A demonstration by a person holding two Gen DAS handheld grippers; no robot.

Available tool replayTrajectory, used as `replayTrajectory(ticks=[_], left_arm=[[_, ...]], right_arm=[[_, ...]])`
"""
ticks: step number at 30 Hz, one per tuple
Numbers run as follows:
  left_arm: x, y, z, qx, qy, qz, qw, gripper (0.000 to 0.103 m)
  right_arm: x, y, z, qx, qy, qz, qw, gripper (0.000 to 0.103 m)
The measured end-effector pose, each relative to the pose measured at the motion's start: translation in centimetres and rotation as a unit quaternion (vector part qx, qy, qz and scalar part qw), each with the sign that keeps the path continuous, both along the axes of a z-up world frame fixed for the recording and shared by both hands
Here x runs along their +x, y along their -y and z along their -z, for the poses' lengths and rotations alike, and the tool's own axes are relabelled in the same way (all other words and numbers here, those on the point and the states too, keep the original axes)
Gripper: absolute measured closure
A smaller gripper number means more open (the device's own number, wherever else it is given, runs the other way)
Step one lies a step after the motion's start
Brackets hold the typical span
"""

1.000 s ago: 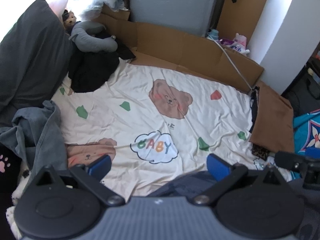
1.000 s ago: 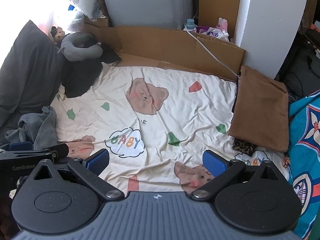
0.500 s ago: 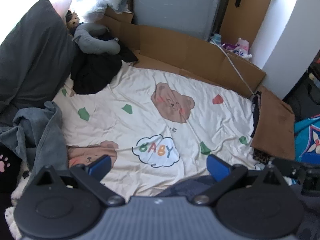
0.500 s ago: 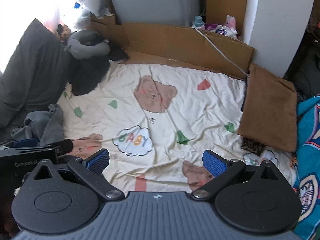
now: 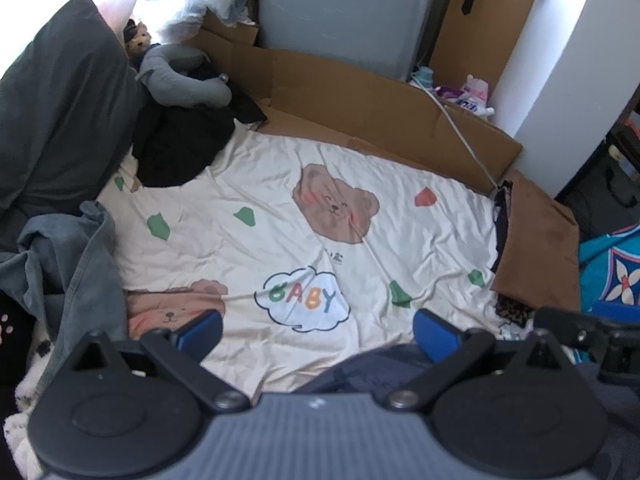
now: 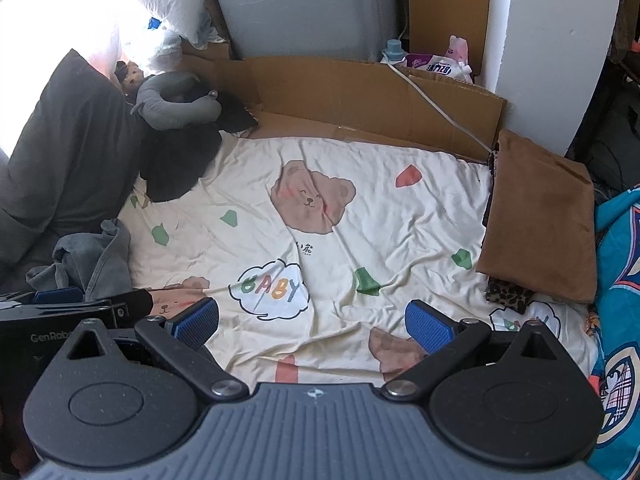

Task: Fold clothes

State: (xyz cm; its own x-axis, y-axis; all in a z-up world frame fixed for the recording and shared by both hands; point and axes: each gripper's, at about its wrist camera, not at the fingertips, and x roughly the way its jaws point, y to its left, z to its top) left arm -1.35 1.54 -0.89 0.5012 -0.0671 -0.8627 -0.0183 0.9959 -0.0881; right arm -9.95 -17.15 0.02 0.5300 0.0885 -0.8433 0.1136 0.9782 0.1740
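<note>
A cream bed sheet (image 5: 248, 184) printed with bears and a "BABY" cloud spreads out ahead of both grippers. A grey garment (image 5: 68, 256) lies crumpled at its left edge, also in the right wrist view as the grey garment (image 6: 86, 256). A black garment (image 5: 180, 144) is heaped at the far left. A dark blue cloth (image 5: 372, 372) lies just under my left gripper (image 5: 318, 334), which is open and holds nothing. My right gripper (image 6: 312, 326) is open too, above the sheet (image 6: 400, 220). A folded brown cloth (image 6: 540, 216) rests at the right.
Cardboard panels (image 5: 360, 104) line the far side of the bed. A grey neck pillow (image 6: 176, 100) and a dark pillow (image 5: 52, 120) sit at the left. A white cable (image 6: 440, 108) runs over the cardboard. Teal patterned fabric (image 6: 620, 280) borders the right.
Both grippers have drawn back and risen a little, so the sheet sits slightly farther off. Both stay open and empty.
</note>
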Motion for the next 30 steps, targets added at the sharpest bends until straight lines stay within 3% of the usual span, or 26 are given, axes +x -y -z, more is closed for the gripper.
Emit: replayTrajectory(ticks=[6, 16, 30], left_arm=[[0.0, -0.7, -0.2, -0.017, -0.001, -0.009, 0.9998, 0.001], [-0.4, -0.6, -1.0, -0.004, 0.010, 0.013, 0.9999, 0.001], [-0.4, -3.8, -2.4, -0.004, 0.028, -0.017, 0.9995, 0.001]], right_arm=[[-0.1, -0.5, -0.1, -0.012, 0.007, -0.001, 1.000, 0.001], [-0.4, -0.8, -0.7, -0.009, 0.016, 0.000, 1.000, 0.001], [0.5, -1.9, -2.3, -0.006, 0.041, -0.009, 0.999, 0.001]])
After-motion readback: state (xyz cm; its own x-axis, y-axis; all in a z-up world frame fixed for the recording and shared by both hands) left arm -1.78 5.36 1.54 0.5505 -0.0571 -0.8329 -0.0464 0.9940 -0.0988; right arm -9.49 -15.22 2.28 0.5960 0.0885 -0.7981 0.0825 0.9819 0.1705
